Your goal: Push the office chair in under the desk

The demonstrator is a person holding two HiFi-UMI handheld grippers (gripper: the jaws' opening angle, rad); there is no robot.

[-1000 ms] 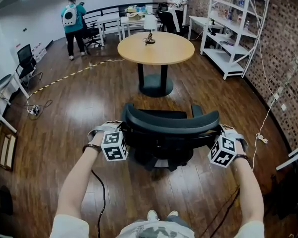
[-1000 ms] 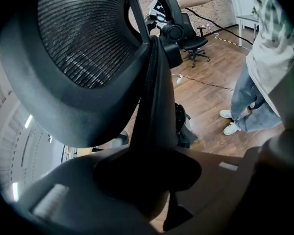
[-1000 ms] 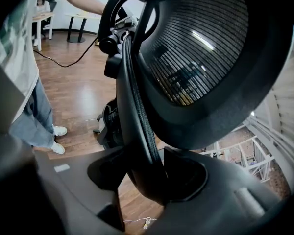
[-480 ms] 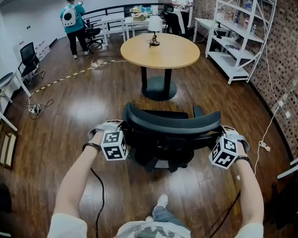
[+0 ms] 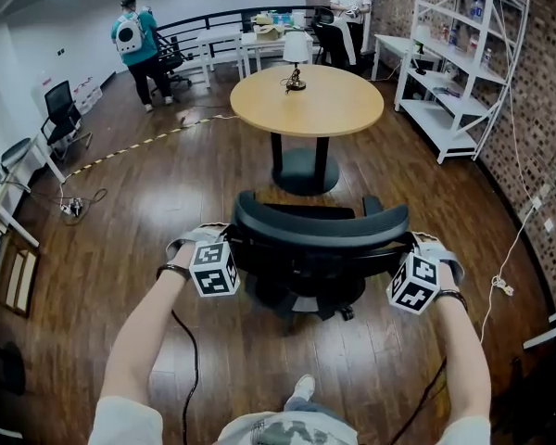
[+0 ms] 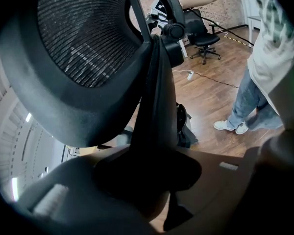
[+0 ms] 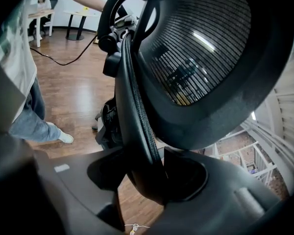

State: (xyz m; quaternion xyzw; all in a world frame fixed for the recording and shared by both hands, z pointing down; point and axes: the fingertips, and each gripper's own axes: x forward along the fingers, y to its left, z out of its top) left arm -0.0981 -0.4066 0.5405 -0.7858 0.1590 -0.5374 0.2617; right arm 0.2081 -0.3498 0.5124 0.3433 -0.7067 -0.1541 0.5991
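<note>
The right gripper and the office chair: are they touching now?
Touching. The right gripper view shows the right gripper closed on the office chair, with its backrest edge pressed between both jaws.

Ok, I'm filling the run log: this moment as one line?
left tongs: shut on office chair | right tongs: shut on office chair | office chair: short of round table

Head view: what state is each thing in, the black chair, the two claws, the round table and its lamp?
Black mesh-backed office chair: upright, short of the table, not tucked under.
Left claw: shut on the chair's backrest edge.
Right claw: shut on the opposite backrest edge.
Round wooden table: standing, nothing pushed under it.
White-shaded table lamp: upright on the table.
</note>
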